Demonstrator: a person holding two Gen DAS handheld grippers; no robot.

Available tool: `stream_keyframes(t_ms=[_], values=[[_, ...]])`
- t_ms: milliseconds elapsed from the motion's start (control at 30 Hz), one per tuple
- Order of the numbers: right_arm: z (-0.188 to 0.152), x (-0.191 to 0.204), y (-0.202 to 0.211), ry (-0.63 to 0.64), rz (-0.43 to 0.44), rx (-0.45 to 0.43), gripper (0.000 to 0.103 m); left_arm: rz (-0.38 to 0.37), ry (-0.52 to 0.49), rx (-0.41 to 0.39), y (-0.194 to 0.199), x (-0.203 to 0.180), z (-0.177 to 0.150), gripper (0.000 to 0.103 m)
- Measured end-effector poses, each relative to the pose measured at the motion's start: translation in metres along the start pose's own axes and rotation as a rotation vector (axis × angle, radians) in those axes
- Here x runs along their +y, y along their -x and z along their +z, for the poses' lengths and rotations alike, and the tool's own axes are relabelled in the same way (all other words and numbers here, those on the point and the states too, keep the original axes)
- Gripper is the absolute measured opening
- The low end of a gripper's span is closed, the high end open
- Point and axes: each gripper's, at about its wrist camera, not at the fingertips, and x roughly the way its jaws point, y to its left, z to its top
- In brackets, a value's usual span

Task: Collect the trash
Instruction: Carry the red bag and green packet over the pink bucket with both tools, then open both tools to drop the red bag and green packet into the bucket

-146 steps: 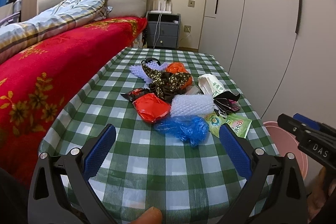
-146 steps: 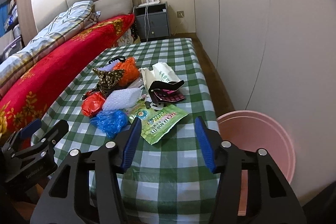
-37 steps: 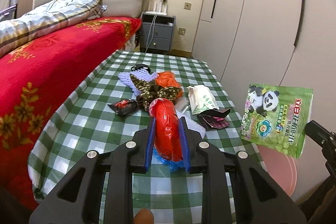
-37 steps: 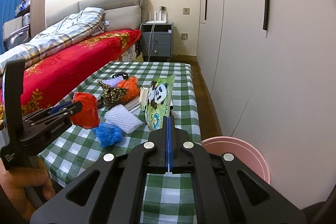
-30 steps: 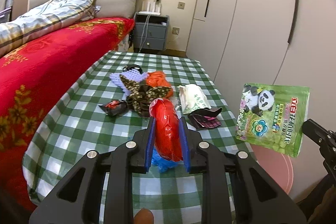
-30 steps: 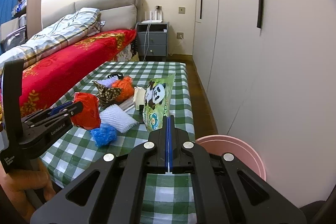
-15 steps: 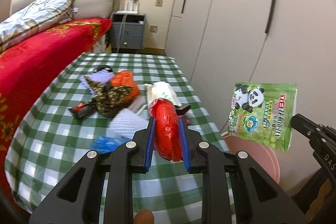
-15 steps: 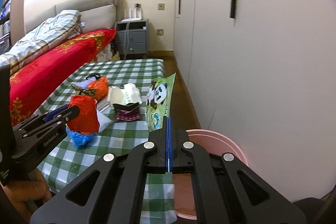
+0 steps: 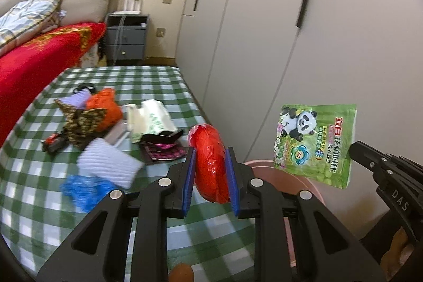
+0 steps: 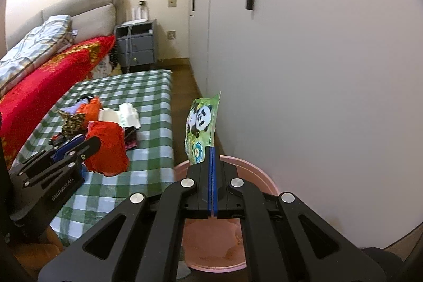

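Beside the table's right edge, on the floor against the wardrobe wall, stands the pink basin (image 10: 227, 250), which I judge to be the trash receptacle. Both grippers carry 1 item each.

Right gripper (image 10: 212, 149): jaws clenched flat on the lower edge of the green panda pouch (image 10: 202, 123). The pouch stands upright from the jaws, long axis vertical, and in the right wrist view it sits above the basin's far rim. The basin's open mouth lies directly below and slightly nearer than the jaws. This gripper is the closer of the 2 to the basin.

Left gripper (image 9: 210, 171): jaws clenched on the red plastic bag (image 9: 210, 163), which bulges above and below the blue pads. It hangs over the near right corner of the table (image 9: 158, 78), with the basin (image 9: 280, 176) to its right and lower (only part of the rim shows past the gripper body).

Judgement: the deciding relation is vertical alignment over the basin. The pouch needs little more than a release; the red bag needs a further move to the right before release, or it risks landing on the table edge or floor.

Remaining on the table: blue plastic bag (image 9: 84, 189), white bubble wrap (image 9: 108, 165), white printed bag (image 9: 150, 120), dark wrapper (image 9: 164, 147), orange bag (image 9: 105, 107), patterned cloth scrap (image 9: 79, 123). Collection is at an early stage.
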Motion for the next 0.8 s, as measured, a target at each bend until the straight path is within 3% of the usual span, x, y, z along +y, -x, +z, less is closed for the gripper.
stream_keyframes(t_ms=[333,800], values=[[-0.001,-0.026,-0.007,-0.065,-0.064,0.032,0.000,-0.089,-0.036,0.035,-0.027,-0.037,-0.001,0.022],[0.000,-0.044,-0.019,-0.122,-0.107,0.062,0.000,-0.148,-0.041,0.114,-0.067,-0.067,-0.010,0.023]])
